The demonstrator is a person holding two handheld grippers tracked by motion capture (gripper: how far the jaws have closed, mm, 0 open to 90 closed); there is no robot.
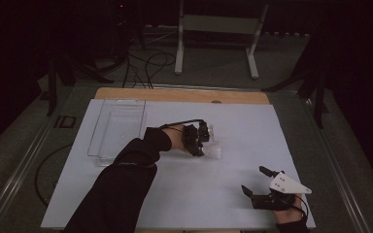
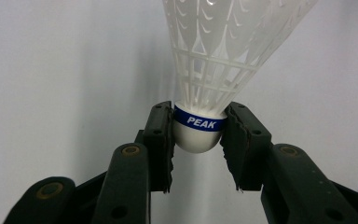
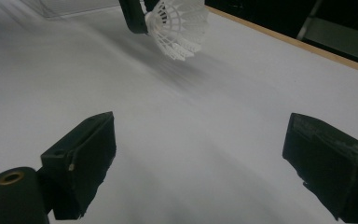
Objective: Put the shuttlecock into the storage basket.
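Nearest us, our right gripper point(image 1: 261, 180) rests low on the white table point(image 1: 175, 194), its 2 jaws spread wide with nothing between them. Farther out, our left gripper point(image 2: 196, 135) is clamped on the rounded cork of the shuttlecock point(image 2: 214, 51), so we judge the pick-up done. Beyond and to the left lies the clear tray point(image 1: 119, 128), probably where it goes next.
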